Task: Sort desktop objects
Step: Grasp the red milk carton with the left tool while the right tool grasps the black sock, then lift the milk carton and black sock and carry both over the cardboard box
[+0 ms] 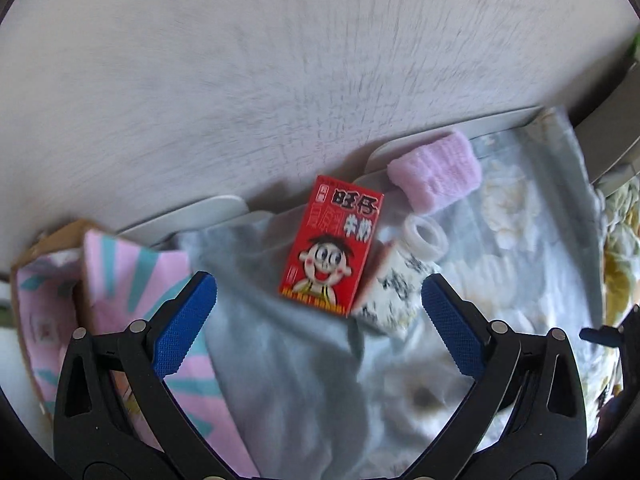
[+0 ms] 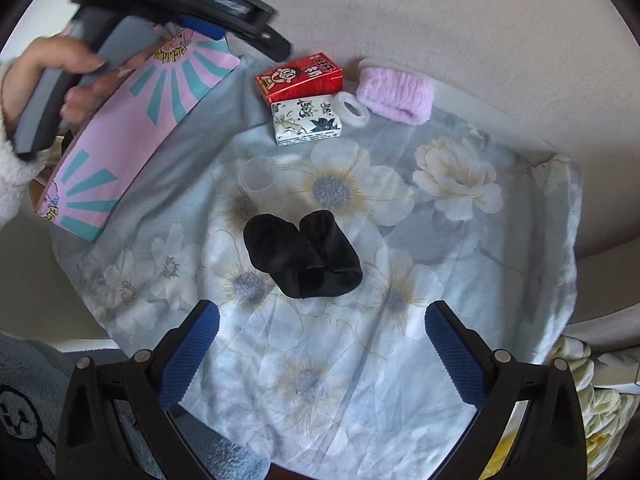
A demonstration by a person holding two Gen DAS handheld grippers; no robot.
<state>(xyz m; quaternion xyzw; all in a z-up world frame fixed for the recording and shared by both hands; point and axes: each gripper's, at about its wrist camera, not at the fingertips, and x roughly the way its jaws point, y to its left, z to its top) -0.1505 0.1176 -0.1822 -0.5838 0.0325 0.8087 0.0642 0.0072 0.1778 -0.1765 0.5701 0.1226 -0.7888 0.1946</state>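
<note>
Lighting is soft, even daylight with faint shadows and no glare. The left wrist view is motion-blurred, smearing the red carton (image 1: 335,245); the right wrist view is sharper. Both bend strongly toward dark circular fisheye edges.

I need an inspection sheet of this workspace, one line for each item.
Surface: floral cloth over a pale table.
Job's things: red carton touching white patterned box; tape roll; pink towel roll; black sock; clear cup.
Clutter: pink box at the left edge.
Grippers: left gripper open, empty; right gripper open, empty.
Cables: nothing seen.
Surroundings: hand holding the left gripper.
</note>
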